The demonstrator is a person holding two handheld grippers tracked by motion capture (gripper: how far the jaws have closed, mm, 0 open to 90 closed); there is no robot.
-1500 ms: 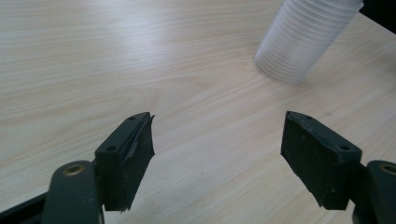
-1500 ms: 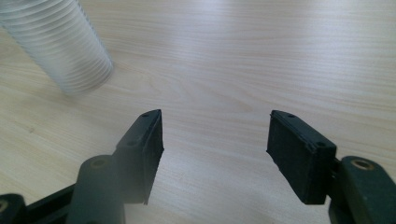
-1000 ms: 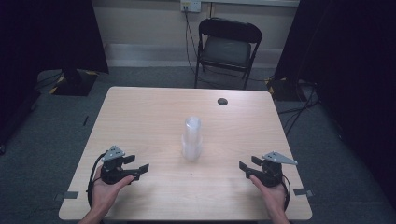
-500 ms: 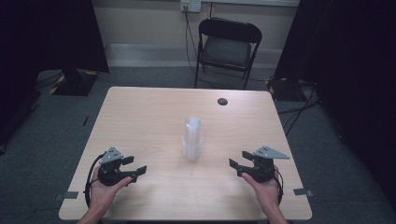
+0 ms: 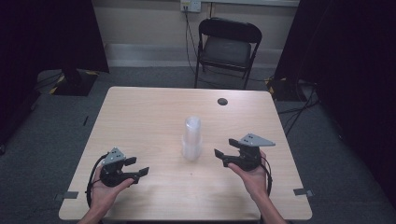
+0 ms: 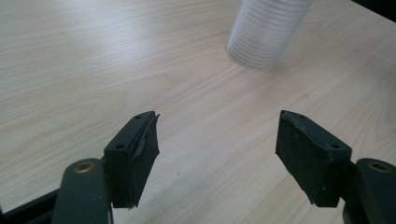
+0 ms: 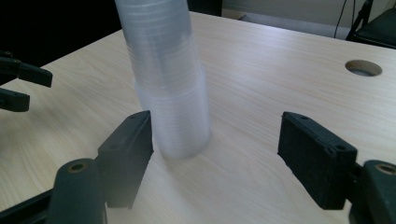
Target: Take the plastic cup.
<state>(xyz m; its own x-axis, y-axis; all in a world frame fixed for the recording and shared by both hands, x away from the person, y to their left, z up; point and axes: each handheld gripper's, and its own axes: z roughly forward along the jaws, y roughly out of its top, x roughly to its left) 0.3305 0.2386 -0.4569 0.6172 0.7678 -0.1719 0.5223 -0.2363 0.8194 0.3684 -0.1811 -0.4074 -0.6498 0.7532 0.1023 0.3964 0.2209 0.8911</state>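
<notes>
**On the desk, the right gripper has come closer to the cups**

On the pale wood desk (image 5: 140, 116) stands one tall stack of clear plastic cups (image 5: 192, 138), upright, near the middle. A second ago the right gripper (image 5: 223, 151) was out by the right edge. Now it has slid in toward the stack and sits near it, just to its right, not touching. The left gripper (image 5: 138, 169) has stayed where it was, down at the front left, well apart from the cups.

There are two grippers, one in each hand. The fingers (image 6: 135, 154) of the left one are wide open with nothing between them, and the stack shows farther off past them. The fingers (image 7: 126, 154) of the right one are wide open too. In the right gripper view the stack stands just past the left finger, close beside it.

There is one small round hole (image 5: 222, 101) in the desk near the far edge. One black folding chair (image 5: 226, 49) stands behind the desk. The floor (image 5: 56, 126) is grey carpet, and dark curtains (image 5: 51, 32) hang at both sides of the room.
</notes>
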